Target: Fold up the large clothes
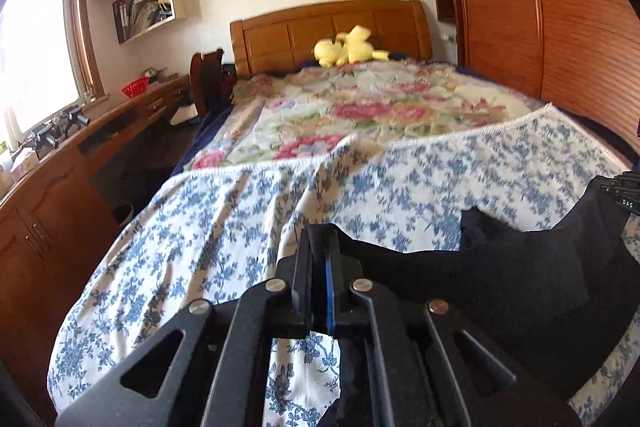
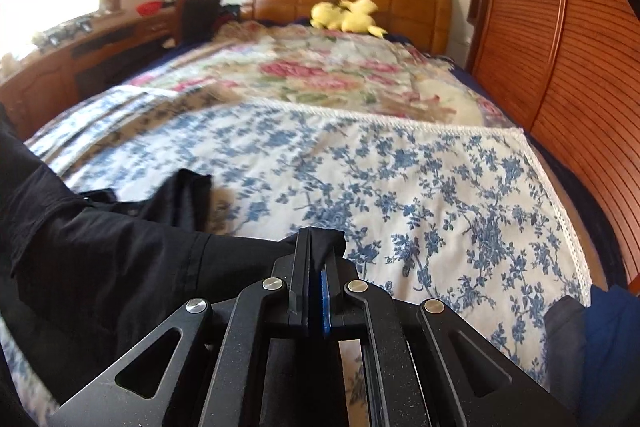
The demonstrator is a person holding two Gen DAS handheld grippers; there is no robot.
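Left claw [image 1: 325, 247] clenched on an edge of the black garment [image 1: 500, 279], dark cloth pinched between the nearly closed jaws. Right claw [image 2: 320, 247] likewise clenched on the black garment [image 2: 120, 259], fabric bunched at the tips of fully closed jaws. Garment stretched between the two claws, held low over the near end of the bed, part of it sagging onto the blue floral sheet [image 1: 240, 227]; whether lifted clear elsewhere cannot be told. Blue floral sheet [image 2: 420, 187] spread across the foot of the bed, white lace-like edging along its far border. Pink floral cover [image 1: 360, 107] beyond it, reaching toward the wooden headboard [image 1: 328, 31]. Yellow plush toy [image 1: 348, 47] lying at the head of the bed, just below the headboard. Slatted wooden wardrobe [image 1: 540, 27] close beside the bed on the right. Wooden counter [image 1: 120, 123] with drawers under the window on the left, red bowl [image 1: 135, 89] resting on it.
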